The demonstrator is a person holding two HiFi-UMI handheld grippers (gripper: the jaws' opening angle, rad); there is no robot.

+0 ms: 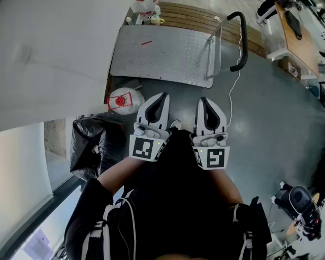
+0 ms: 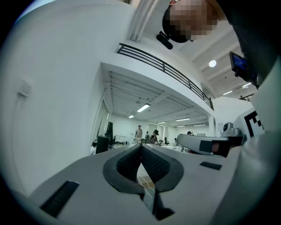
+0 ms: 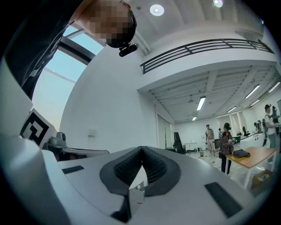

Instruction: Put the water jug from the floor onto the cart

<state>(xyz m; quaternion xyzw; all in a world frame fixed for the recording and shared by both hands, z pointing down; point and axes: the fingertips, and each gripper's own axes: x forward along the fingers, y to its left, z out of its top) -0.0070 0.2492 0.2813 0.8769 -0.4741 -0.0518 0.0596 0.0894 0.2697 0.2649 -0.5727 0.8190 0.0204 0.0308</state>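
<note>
Hovering level, left claw (image 1: 163, 96) and right claw (image 1: 203, 100) closed, empty; red-capped water jug (image 1: 123, 101) near cart (image 1: 162, 53).

The flat silver metal cart (image 1: 162, 53) bears a raised diamond tread and a black handle (image 1: 242, 40). Beside the cart's near corner, the pale translucent plastic water jug (image 1: 132, 96) has a red cap (image 1: 120, 101). Around the cart, the smooth floor (image 1: 274, 111) is grey.

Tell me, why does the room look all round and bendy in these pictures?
Left gripper view: a wide-angle lens bows the balcony railing and darkens the corners. Right gripper view: same bend, plus a bright ceiling lamp. Head view: milder bend, the cart sharp.
</note>
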